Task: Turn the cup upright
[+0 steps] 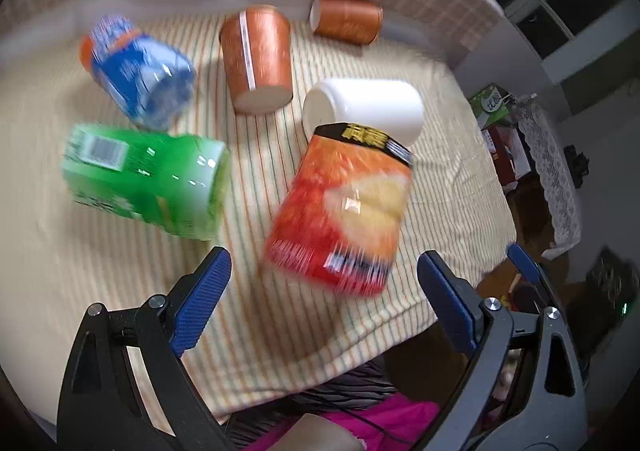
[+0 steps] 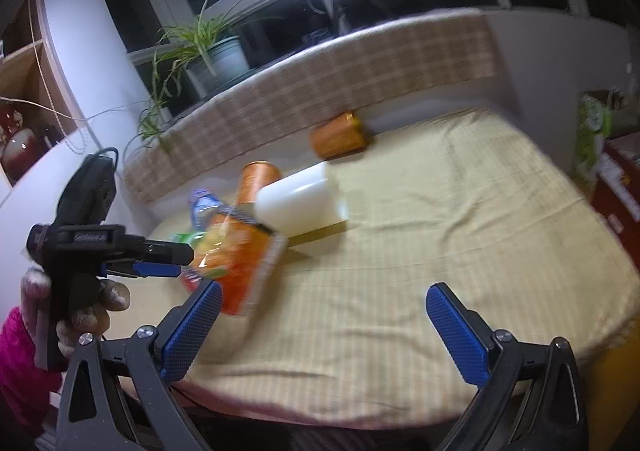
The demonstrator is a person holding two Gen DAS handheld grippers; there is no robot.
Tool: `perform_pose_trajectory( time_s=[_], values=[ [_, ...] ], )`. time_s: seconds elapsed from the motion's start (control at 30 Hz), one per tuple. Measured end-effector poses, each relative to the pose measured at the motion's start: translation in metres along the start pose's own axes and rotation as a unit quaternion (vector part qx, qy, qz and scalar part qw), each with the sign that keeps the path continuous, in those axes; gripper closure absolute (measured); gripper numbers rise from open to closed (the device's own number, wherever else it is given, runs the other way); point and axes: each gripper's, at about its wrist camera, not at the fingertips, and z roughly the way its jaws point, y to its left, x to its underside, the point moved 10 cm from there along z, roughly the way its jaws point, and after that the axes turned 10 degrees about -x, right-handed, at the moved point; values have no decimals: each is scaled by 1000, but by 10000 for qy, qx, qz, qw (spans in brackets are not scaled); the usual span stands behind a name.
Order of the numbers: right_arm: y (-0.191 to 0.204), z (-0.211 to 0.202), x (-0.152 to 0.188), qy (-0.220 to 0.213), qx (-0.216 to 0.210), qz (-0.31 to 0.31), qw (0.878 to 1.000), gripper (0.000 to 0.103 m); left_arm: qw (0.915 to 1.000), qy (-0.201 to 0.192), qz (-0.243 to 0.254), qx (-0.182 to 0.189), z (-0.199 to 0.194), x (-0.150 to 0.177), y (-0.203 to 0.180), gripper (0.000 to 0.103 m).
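Several cups lie on their sides on a striped cloth-covered table (image 1: 100, 283): a white cup (image 1: 368, 107), an orange-red printed cup (image 1: 344, 211) in front of it, a green cup (image 1: 148, 175), a blue cup (image 1: 140, 71), and two brown-orange cups (image 1: 256, 55) (image 1: 346, 19). My left gripper (image 1: 324, 303) is open, just short of the orange-red cup. My right gripper (image 2: 324, 327) is open and empty over the table's near edge; the orange-red cup (image 2: 240, 263) lies ahead left, the white cup (image 2: 300, 203) behind it. The left gripper (image 2: 160, 263) shows there, held in a hand.
A checked padded ledge (image 2: 340, 67) runs behind the table, with a potted plant (image 2: 212, 55) above it. The table's right edge (image 1: 500, 191) drops toward boxes (image 1: 496, 107) and clutter on the floor. Shelves (image 2: 24, 91) stand at far left.
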Motion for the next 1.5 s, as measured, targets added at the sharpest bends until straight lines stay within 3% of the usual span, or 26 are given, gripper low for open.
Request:
perform_pose_trajectory(
  time_s=[0.13, 0.27, 0.4, 0.63, 0.77, 0.9, 1.1, 1.2, 1.5],
  values=[
    [16, 33, -1, 366, -602, 397, 9967, 0, 9976, -586, 157, -339, -34, 6, 11, 7],
    [22, 65, 1, 719, -1037, 1028, 9867, 0, 9926, -1098, -97, -507, -62, 19, 27, 7],
    [26, 91, 0, 932, -1237, 1462, 9770, 0, 9765, -1917, -435, -885, -93, 31, 45, 7],
    [23, 128, -1, 1290, -1194, 1939, 9652, 0, 9455, -2768, -646, -1588, -125, 47, 65, 7],
    [23, 145, 2, 1493, -1226, 2139, 9576, 0, 9396, -2891, -650, -1711, -130, 52, 69, 7],
    [24, 161, 8, 1683, -1253, 2393, 9480, 2, 9394, -2899, -570, -1736, -127, 54, 70, 7],
    [21, 171, 8, 1782, -1312, 2597, 9400, 9, 9437, -2803, -658, -1627, -119, 58, 75, 7],
    [21, 174, 9, 1847, -1407, 2770, 9324, 12, 9493, -2738, -789, -1325, -117, 59, 79, 7],
    [25, 175, 7, 1825, -1484, 2710, 9334, 17, 9487, -2795, -778, -1254, -118, 61, 77, 7]
  ],
)
